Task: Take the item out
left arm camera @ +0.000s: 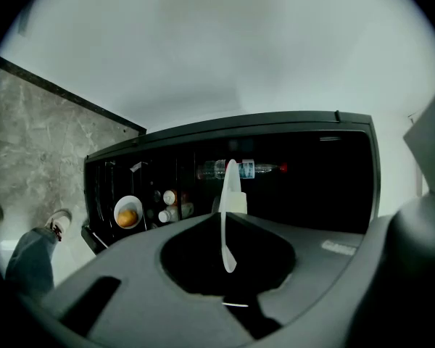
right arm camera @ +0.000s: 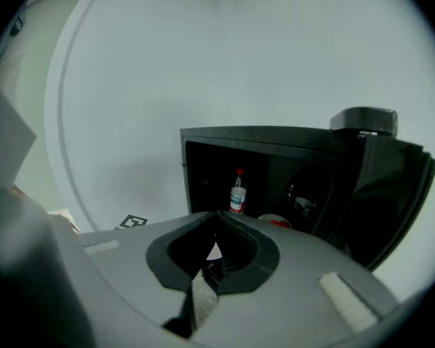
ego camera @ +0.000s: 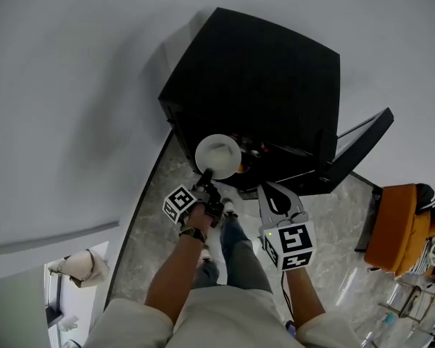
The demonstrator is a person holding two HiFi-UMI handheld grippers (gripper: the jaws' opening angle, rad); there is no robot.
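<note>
Head view, lower centre: both forearms reach up-frame over a grey marbled floor (ego camera: 141, 238)

Left gripper (ego camera: 205, 177): jaws pressed onto the rim of a white bowl (ego camera: 217, 154). The bowl is at frame centre, just in front of the cabinet opening. In the left gripper view the bowl (left arm camera: 230, 183) shows edge-on, a thin white arc between the closed jaws

Right gripper (ego camera: 265, 189), right of centre: jaws together, nothing between them

Beyond: black cabinet (ego camera: 261, 71), door (ego camera: 359, 147) swung open to the right. Inside: water bottle (left arm camera: 239, 169), small bottles (left arm camera: 172, 205), second bowl (left arm camera: 127, 212) with something orange in it

Pale wall behind
</note>
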